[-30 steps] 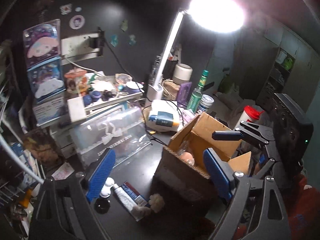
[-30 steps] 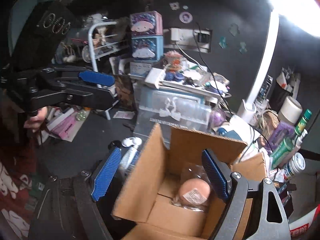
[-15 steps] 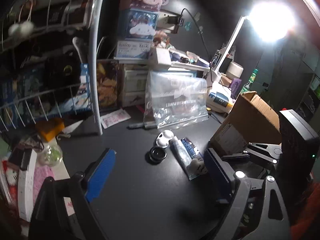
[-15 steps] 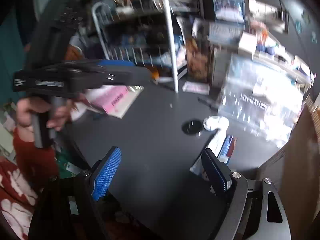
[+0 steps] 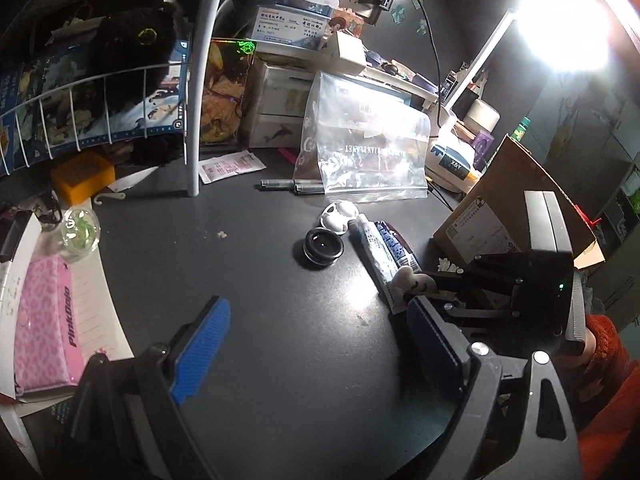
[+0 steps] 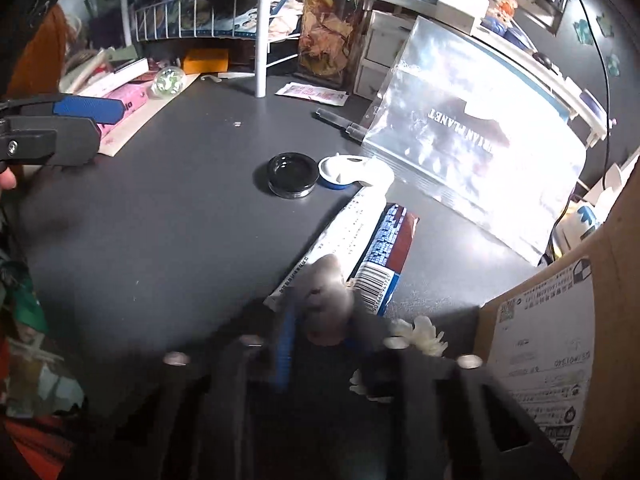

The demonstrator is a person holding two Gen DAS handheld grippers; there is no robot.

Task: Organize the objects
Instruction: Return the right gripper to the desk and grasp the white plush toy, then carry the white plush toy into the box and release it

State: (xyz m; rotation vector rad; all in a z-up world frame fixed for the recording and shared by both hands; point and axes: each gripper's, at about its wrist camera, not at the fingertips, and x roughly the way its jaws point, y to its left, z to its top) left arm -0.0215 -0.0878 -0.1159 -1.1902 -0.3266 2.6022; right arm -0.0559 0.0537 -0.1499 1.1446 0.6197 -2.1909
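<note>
You had your right gripper (image 6: 320, 332) clamped on the small plush (image 6: 326, 300) beside the box (image 6: 560, 320), left gripper (image 5: 316, 340) apart over the surface (image 5: 260, 280); next, I'd judge, lift it boxward.

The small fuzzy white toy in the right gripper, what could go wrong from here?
1. The right gripper looks shut on the small fuzzy white toy, which lies on the white tube; lifting may drag the tube.
2. The brown cardboard box stands close; a swing could bump it.
</note>
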